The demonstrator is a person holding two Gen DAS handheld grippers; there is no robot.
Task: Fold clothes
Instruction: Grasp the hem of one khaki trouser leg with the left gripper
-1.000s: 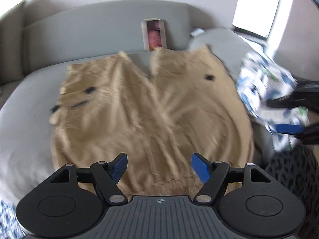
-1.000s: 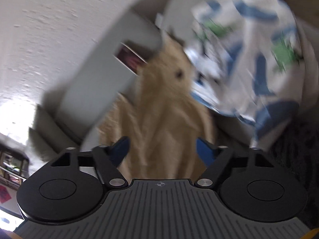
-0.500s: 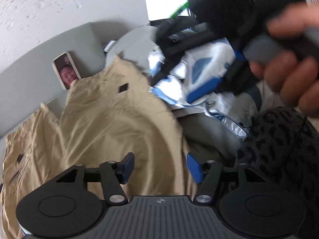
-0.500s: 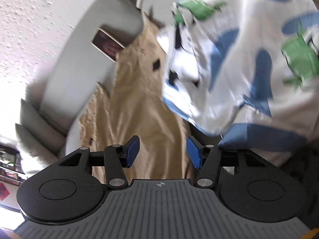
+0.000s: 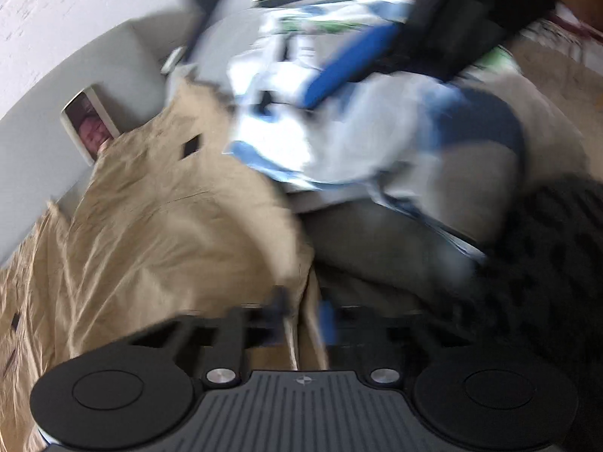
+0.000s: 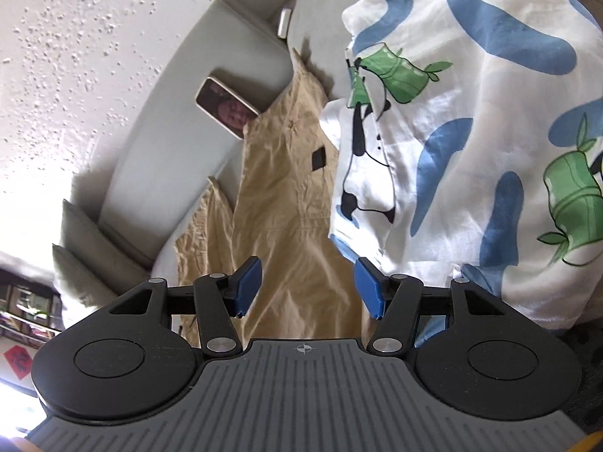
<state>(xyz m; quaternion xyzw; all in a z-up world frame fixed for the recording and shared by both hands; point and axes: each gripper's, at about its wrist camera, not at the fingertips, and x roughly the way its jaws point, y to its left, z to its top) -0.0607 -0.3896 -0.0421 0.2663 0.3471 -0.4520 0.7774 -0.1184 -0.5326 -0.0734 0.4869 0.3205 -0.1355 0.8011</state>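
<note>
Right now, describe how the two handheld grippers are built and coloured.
Both match. The right gripper has a grey ribbed base with a small crosshair mark, two round black discs, black linkage arms with silver pivot screws, and blue finger pads. The left gripper, though blurred, shows the same parts.

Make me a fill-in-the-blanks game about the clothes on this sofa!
1. The tan shorts lie spread on a grey ____.
2. The left gripper is shut on the edge of the ____ shorts.
3. The white shirt has blue and ____ shapes.
4. A phone leans against the sofa's ____.

Missing words: sofa; tan; green; backrest
</note>
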